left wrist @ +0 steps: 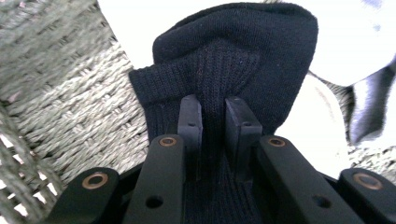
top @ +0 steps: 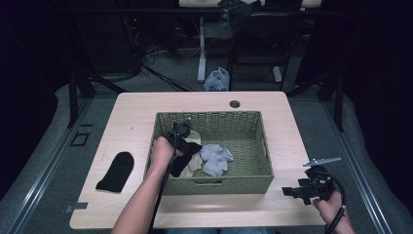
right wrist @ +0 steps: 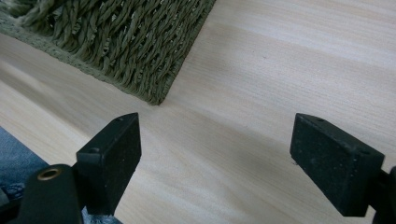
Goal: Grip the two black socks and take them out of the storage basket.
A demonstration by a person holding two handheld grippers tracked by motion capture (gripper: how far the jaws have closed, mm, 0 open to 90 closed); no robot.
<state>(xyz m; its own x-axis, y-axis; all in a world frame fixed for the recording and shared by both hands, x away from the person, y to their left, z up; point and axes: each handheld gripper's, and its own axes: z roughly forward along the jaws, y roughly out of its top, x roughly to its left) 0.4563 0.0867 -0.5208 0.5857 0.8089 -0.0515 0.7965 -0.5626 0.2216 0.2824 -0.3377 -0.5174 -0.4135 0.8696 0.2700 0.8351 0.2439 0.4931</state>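
A black sock (left wrist: 233, 46) lies in the left part of the green woven basket (top: 209, 115), and my left gripper (left wrist: 213, 116) is shut on a pinched fold of it. From above, that gripper (top: 184, 141) points down into the basket over the black sock (top: 189, 152). A beige sock (top: 196, 163) lies under the black one, with a grey sock (top: 216, 158) bunched beside it. A second black sock (top: 117, 170) rests flat on the table left of the basket. My right gripper (top: 293, 191) hovers open above bare wood at the front right, with nothing between its pads (right wrist: 112, 154).
The basket's near right corner (right wrist: 126, 42) sits just ahead of the right gripper on the light wooden table (right wrist: 280, 56). A cable hole (top: 234, 104) lies near the table's far edge. Behind the table stand desk legs and a plastic bag (top: 216, 80).
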